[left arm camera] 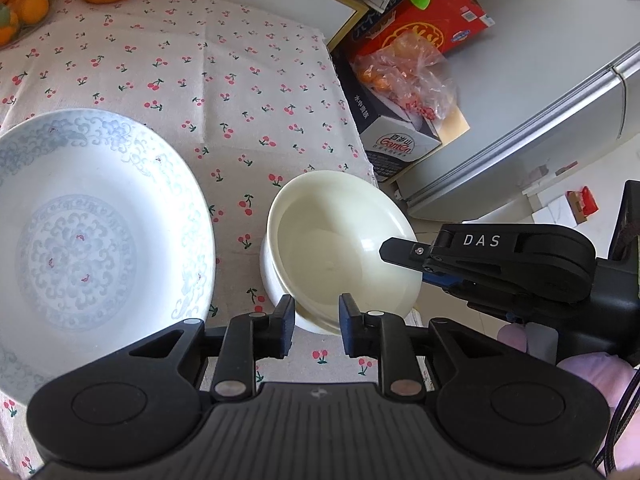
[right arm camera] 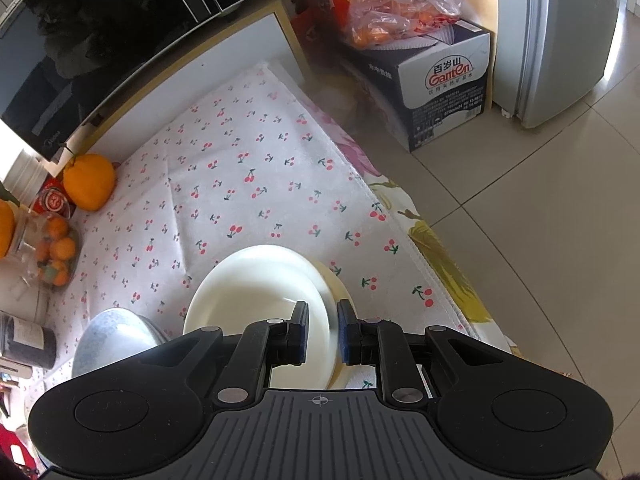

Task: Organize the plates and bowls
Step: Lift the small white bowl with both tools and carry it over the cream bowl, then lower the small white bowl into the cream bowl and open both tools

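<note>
The right gripper [right arm camera: 322, 330] fingers are pinching the rim of the glossy cream ceramic bowl [right arm camera: 256, 292], slippery and fragile, while the left gripper [left arm camera: 316, 330] fingers are standing slightly parted, empty.

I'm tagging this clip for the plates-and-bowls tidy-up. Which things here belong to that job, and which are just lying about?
Job:
- cream bowl, its rim between the right gripper's fingers
- white bowl under it
- patterned plate

Lying about:
- orange
- box of fruit
- water carton
- fridge
</note>
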Demonstrator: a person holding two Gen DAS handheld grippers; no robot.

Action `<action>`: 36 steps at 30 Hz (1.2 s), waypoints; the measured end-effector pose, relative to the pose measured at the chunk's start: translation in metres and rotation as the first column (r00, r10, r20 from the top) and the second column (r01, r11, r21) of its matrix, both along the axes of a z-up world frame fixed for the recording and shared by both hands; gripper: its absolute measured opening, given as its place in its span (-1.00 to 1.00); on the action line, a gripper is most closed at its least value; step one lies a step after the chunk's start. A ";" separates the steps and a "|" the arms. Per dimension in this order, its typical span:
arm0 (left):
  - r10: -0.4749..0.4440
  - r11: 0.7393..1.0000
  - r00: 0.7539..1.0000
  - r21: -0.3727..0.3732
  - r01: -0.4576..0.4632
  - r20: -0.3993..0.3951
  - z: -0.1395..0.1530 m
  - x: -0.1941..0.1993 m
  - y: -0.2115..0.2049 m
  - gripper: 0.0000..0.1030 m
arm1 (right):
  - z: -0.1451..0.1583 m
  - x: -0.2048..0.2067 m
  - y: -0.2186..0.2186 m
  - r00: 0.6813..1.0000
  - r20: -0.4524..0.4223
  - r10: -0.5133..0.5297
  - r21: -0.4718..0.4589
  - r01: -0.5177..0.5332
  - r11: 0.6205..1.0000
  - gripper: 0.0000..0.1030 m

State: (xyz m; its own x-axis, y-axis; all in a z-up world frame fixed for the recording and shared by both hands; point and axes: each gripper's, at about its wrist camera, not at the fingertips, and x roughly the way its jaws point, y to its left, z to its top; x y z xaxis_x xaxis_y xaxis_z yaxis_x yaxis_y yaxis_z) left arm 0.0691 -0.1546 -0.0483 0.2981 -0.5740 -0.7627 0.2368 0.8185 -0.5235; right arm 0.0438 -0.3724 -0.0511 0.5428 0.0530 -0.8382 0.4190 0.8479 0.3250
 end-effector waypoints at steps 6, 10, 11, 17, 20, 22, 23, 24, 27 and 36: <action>-0.005 1.000 1.000 0.002 0.005 0.019 0.001 -0.001 -0.002 -0.55 | 0.001 0.000 0.000 1.000 0.000 0.002 0.002 -0.002 1.000 -0.66; -0.012 1.000 0.999 0.010 0.012 0.034 0.002 -0.002 -0.003 -0.52 | 0.002 0.001 0.000 1.000 0.002 0.004 0.007 -0.004 1.000 -0.64; -0.014 1.000 0.999 0.012 0.013 0.039 0.003 -0.003 -0.003 -0.52 | 0.002 0.001 0.000 1.000 0.004 0.005 0.010 -0.005 1.000 -0.60; -0.020 0.999 0.998 0.034 0.017 0.067 0.004 -0.003 -0.005 -0.43 | 0.005 0.000 0.001 1.000 0.015 0.008 0.000 -0.008 1.000 -0.39; -0.025 0.999 0.996 0.042 0.021 0.086 0.005 -0.003 -0.005 -0.30 | 0.008 -0.001 0.001 1.000 0.031 0.006 -0.005 -0.006 1.000 -0.12; -0.029 0.999 0.994 0.046 0.024 0.106 0.006 -0.004 -0.005 -0.11 | 0.010 -0.001 0.001 0.999 0.044 0.008 -0.001 -0.008 1.000 0.02; -0.031 0.998 0.993 0.052 0.025 0.118 0.007 -0.005 -0.005 -0.03 | 0.010 -0.002 0.000 0.999 0.049 0.009 0.000 -0.009 1.000 0.06; -0.038 0.998 0.991 0.057 0.030 0.132 0.008 -0.005 -0.005 0.04 | 0.011 -0.001 0.000 0.999 0.052 0.010 0.000 -0.010 1.000 0.16; -0.056 0.997 0.984 0.064 0.046 0.171 0.011 -0.007 -0.006 0.21 | 0.012 -0.002 0.000 0.998 0.064 0.012 -0.001 -0.012 1.000 0.35; -0.120 0.988 0.946 0.129 0.084 0.301 0.016 -0.015 -0.008 0.68 | 0.013 -0.004 0.002 0.993 0.107 0.044 -0.056 -0.038 0.998 0.66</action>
State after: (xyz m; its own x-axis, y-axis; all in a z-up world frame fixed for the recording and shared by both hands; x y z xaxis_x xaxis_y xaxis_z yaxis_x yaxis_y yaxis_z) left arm 0.0544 -0.1631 -0.0320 0.4722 -0.5292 -0.7049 0.4568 0.8309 -0.3177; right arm 0.0398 -0.3707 -0.0381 0.6290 0.0334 -0.7767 0.3480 0.8813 0.3197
